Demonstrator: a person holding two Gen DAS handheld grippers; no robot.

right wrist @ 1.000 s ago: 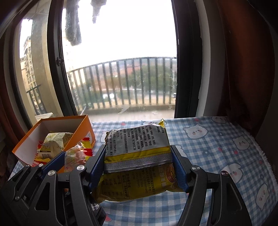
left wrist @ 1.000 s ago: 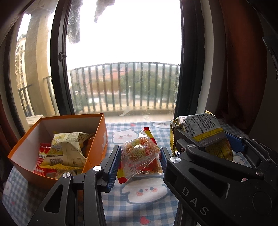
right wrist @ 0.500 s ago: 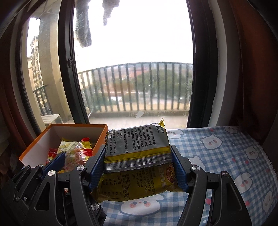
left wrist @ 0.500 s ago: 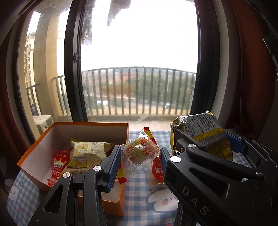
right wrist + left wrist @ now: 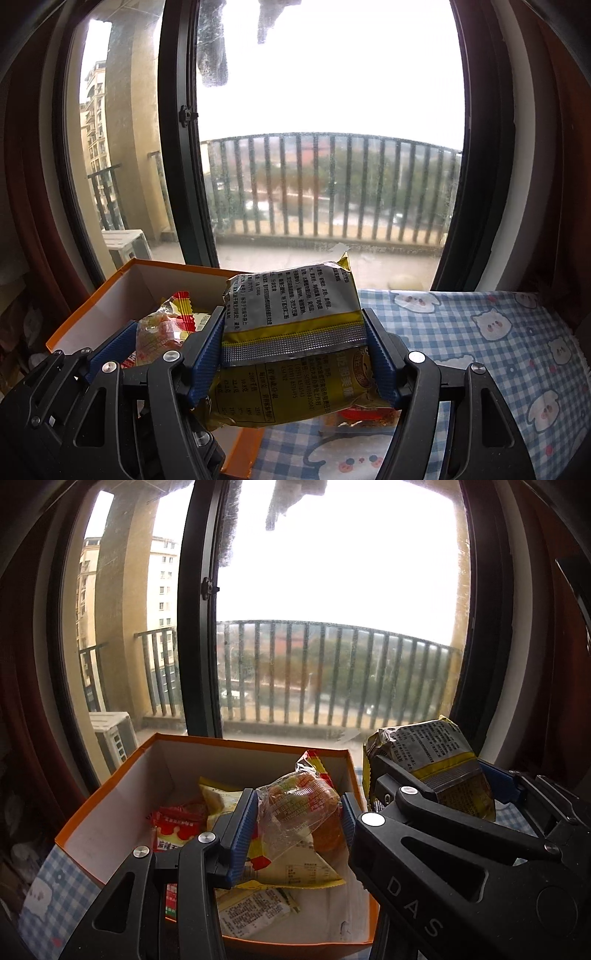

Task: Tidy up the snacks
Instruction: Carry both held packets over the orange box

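Left gripper [image 5: 297, 827], jaws narrow, clamps a clear-wrapped snack [image 5: 295, 814] directly above the open orange box [image 5: 110, 794]. Right gripper [image 5: 295, 354], jaws wider, pinches a yellow-and-grey packet [image 5: 291, 325] just right of the box wall, over a red packet [image 5: 360, 413] lying on the cloth. Several snacks [image 5: 177, 830] already lie in the box below the left jaws; both held items remain to be released. Beyond the jaws: blue checked tablecloth [image 5: 480, 350], window [image 5: 332, 129], balcony railing [image 5: 332, 184].
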